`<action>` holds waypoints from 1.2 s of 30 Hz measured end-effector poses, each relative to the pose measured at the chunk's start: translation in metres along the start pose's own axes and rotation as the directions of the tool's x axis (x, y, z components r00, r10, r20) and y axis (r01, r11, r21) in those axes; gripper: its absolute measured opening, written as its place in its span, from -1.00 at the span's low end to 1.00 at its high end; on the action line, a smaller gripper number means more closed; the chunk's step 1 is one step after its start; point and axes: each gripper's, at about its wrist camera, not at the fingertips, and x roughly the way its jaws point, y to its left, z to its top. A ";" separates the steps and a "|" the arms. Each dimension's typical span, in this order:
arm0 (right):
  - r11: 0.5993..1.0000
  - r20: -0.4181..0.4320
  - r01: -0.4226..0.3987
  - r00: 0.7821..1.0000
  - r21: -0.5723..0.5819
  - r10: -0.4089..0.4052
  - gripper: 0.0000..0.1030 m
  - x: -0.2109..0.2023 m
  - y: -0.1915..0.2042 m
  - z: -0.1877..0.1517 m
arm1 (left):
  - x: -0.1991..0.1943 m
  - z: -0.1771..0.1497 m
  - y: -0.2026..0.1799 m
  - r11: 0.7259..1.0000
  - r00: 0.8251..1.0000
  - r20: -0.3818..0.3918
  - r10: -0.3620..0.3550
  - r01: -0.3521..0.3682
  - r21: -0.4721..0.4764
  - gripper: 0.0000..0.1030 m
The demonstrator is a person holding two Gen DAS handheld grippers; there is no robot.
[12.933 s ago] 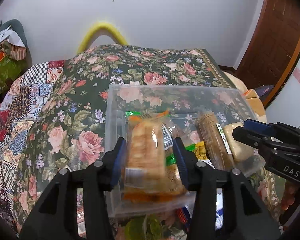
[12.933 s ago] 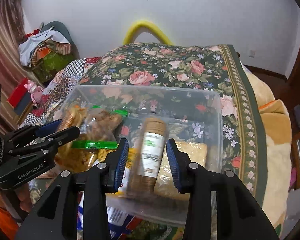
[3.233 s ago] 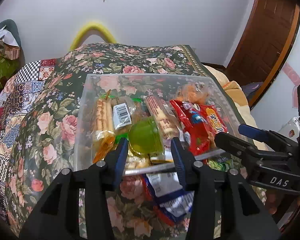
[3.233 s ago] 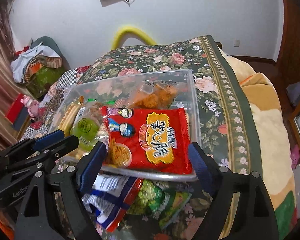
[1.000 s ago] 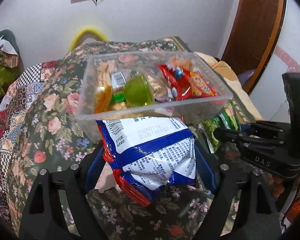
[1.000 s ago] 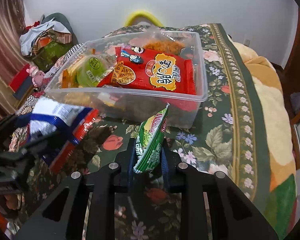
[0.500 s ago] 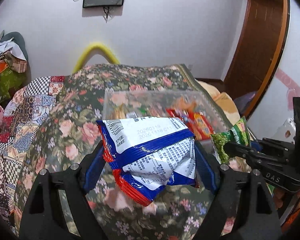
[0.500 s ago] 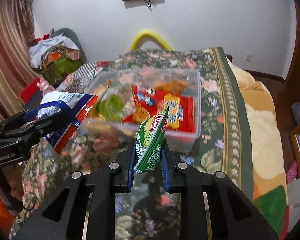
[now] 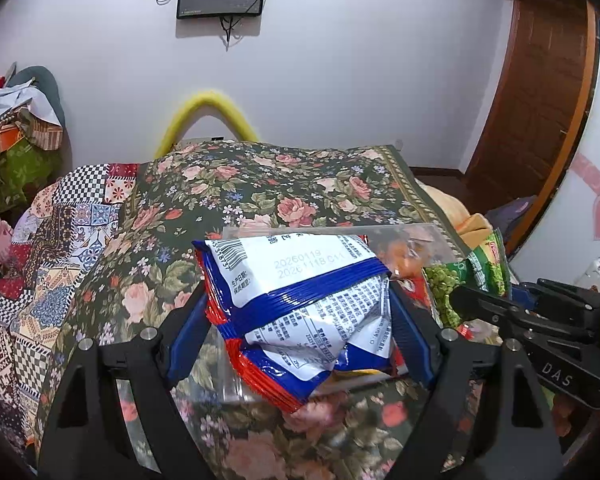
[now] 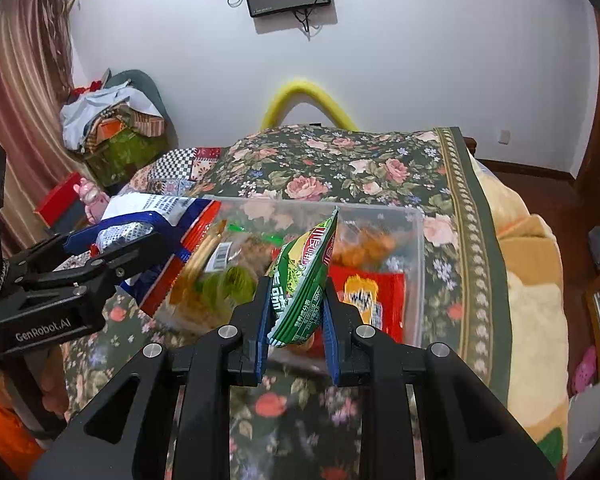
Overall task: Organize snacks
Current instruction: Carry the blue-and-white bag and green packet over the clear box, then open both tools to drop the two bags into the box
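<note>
Left gripper (image 9: 296,320) clamping blue-white snack bag (image 9: 300,304) stamped 20260119, right gripper (image 10: 296,312) pinching green snack packet (image 10: 304,280), right wrist view alone reveals clear bin (image 10: 416,264) contents

Two fisheye views from handheld grippers, side by side, face across a floral-covered bed (image 9: 260,184) toward a white wall. Both share a clear plastic snack bin (image 10: 416,240) close below.

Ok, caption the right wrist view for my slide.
Right tool grips green snack packet above clear snack bin.
</note>
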 end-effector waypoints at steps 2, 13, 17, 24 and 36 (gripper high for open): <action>1.000 -0.012 -0.004 1.000 -0.002 0.004 -0.60 0.008 0.000 0.004 | 0.011 0.002 0.004 1.000 1.000 -0.018 0.003 -0.003 -0.004 0.61; 0.999 -0.052 -0.036 0.998 0.002 0.036 -0.60 0.043 0.004 0.019 | 0.052 0.001 0.015 1.000 0.996 -0.083 0.011 -0.013 -0.015 0.64; 0.999 -0.070 -0.035 0.997 -0.020 0.033 -0.56 0.051 0.007 0.014 | 0.057 -0.003 0.015 1.000 0.995 -0.098 -0.001 -0.002 -0.028 0.69; 1.000 -0.098 -0.010 0.995 -0.022 0.008 -0.33 0.050 0.004 0.007 | 0.053 -0.008 0.022 0.998 0.995 -0.098 -0.022 0.016 -0.065 0.76; 0.999 -0.005 -0.008 1.000 -0.032 0.007 -0.17 -0.005 0.008 0.008 | -0.017 -0.001 0.010 1.000 1.000 0.000 -0.025 0.025 -0.014 0.77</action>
